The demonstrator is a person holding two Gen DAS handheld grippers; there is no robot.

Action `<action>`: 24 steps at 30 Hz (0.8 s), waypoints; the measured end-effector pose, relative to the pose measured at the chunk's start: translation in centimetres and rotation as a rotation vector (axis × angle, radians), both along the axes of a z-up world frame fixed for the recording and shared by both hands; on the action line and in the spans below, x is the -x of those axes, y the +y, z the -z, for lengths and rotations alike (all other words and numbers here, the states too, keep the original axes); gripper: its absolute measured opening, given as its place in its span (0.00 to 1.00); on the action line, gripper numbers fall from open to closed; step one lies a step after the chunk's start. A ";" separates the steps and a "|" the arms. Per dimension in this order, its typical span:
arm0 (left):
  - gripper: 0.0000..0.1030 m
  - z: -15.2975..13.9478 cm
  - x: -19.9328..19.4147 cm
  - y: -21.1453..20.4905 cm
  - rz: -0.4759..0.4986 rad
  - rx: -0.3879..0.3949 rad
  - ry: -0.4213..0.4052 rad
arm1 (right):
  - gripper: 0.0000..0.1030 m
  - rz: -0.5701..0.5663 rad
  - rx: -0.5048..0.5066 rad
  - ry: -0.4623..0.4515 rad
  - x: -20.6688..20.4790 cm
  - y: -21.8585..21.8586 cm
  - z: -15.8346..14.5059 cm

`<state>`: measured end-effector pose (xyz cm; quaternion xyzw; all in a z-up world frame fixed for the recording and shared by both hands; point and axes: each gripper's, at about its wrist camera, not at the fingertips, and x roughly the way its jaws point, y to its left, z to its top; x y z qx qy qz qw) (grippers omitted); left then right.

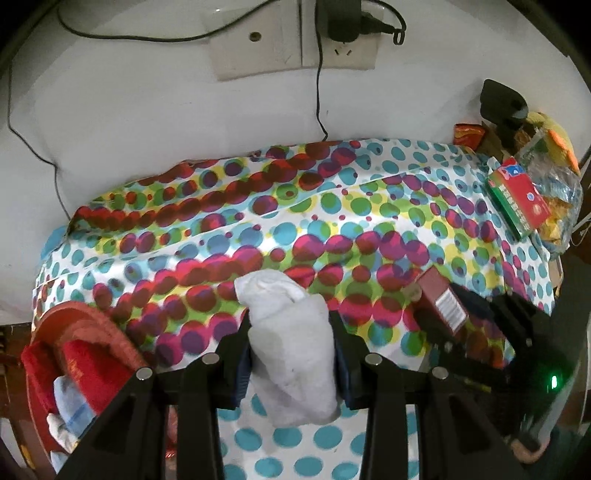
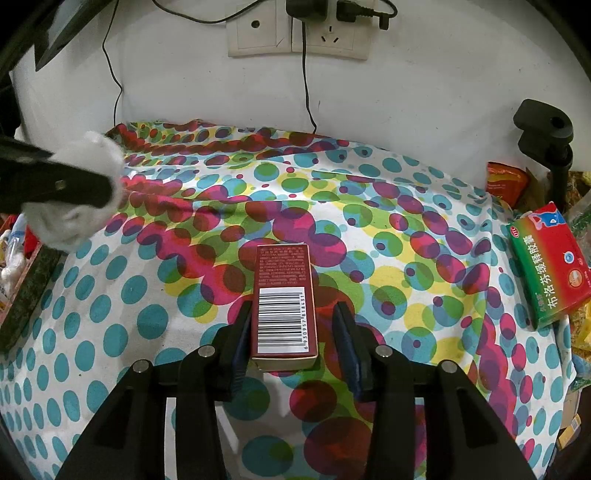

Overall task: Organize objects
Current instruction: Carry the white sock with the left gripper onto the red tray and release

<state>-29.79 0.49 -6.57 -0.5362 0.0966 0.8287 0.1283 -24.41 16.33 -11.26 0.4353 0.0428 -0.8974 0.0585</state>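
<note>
My left gripper (image 1: 291,332) is shut on a crumpled white cloth (image 1: 291,350) and holds it above the dotted tablecloth (image 1: 332,206). The cloth also shows at the left of the right wrist view (image 2: 81,199). A dark red box with a barcode (image 2: 284,302) lies on the tablecloth between the fingers of my right gripper (image 2: 291,328). The left finger touches the box; a gap shows at the right finger. The box also shows at the right of the left wrist view (image 1: 441,295).
A red round basket (image 1: 74,354) with red and pale items sits at the table's left edge. A red and green medicine box (image 2: 546,266) lies at the right beside snack packets (image 1: 557,206). Wall sockets (image 2: 295,33) with cables are behind. A black clamp (image 2: 546,129) stands at right.
</note>
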 end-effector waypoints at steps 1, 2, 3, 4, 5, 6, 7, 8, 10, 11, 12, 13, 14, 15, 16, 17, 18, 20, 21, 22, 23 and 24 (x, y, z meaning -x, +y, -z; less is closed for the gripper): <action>0.36 -0.2 -0.4 -0.3 0.011 0.003 0.003 | 0.39 0.001 0.000 0.000 0.0 0.1 0.0; 0.36 -0.4 -0.7 -0.4 0.017 0.007 0.005 | 0.39 0.001 0.001 0.000 0.0 0.1 0.1; 0.36 -0.6 -1.2 -0.6 0.026 0.017 0.011 | 0.39 0.001 -0.001 0.000 0.0 0.1 0.1; 0.36 -0.9 -1.6 -0.9 0.035 0.028 0.020 | 0.40 0.001 -0.001 0.000 0.0 0.1 0.1; 0.36 -1.0 -1.9 -1.1 0.042 0.030 0.023 | 0.40 0.000 0.001 0.000 0.0 0.1 0.1; 0.36 -1.4 -2.3 -1.4 0.050 0.037 0.031 | 0.40 0.000 0.001 0.000 0.0 0.1 0.1; 0.36 -1.6 -2.7 -1.7 0.052 0.045 0.040 | 0.40 0.000 0.000 0.000 0.0 0.1 0.1; 0.36 -1.9 -3.0 -2.1 0.054 0.048 0.044 | 0.40 0.001 -0.001 0.000 0.0 0.1 0.1; 0.36 -2.3 -3.6 -3.0 0.056 0.058 0.051 | 0.40 0.000 0.001 0.000 -0.1 0.1 0.1; 0.36 -2.5 -3.9 -3.6 0.053 0.066 0.056 | 0.40 0.001 -0.001 0.001 -0.1 0.1 0.2; 0.36 -2.6 -4.2 -4.3 0.054 0.077 0.056 | 0.41 0.000 0.000 0.000 -0.1 0.1 0.2; 0.36 -2.7 -4.4 -4.9 0.047 0.084 0.058 | 0.41 0.000 0.002 0.000 -0.1 0.1 0.2; 0.36 -2.8 -4.5 -5.4 0.041 0.089 0.057 | 0.41 0.000 0.002 0.000 -0.1 0.2 0.2; 0.36 -2.8 -4.7 -6.1 0.038 0.097 0.052 | 0.41 0.000 -0.001 0.001 -0.1 0.1 0.2; 0.36 -2.9 -4.9 -6.8 0.033 0.104 0.054 | 0.41 0.000 0.000 0.000 -0.1 0.1 0.2; 0.36 -2.9 -5.2 -7.6 0.026 0.114 0.055 | 0.41 0.001 0.000 0.000 -0.1 0.1 0.2; 0.36 -2.9 -5.3 -8.2 0.023 0.121 0.054 | 0.42 0.002 -0.001 0.000 -0.1 0.1 0.2; 0.36 -3.0 -5.6 -9.5 0.011 0.122 0.054 | 0.42 0.003 0.001 0.000 -0.1 0.2 0.2; 0.36 -3.1 -5.8 -10.3 0.002 0.129 0.052 | 0.42 0.002 -0.001 0.001 -0.1 0.1 0.2; 0.36 -3.1 -5.8 -10.9 -0.004 0.132 0.050 | 0.42 0.002 -0.003 0.001 -0.1 0.1 0.2; 0.36 -3.2 -6.0 -11.7 -0.015 0.136 0.051 | 0.42 0.002 -0.001 0.001 -0.1 0.2 0.2; 0.36 -3.2 -6.1 -12.2 -0.022 0.142 0.055 | 0.43 0.002 -0.001 0.001 -0.1 0.2 0.2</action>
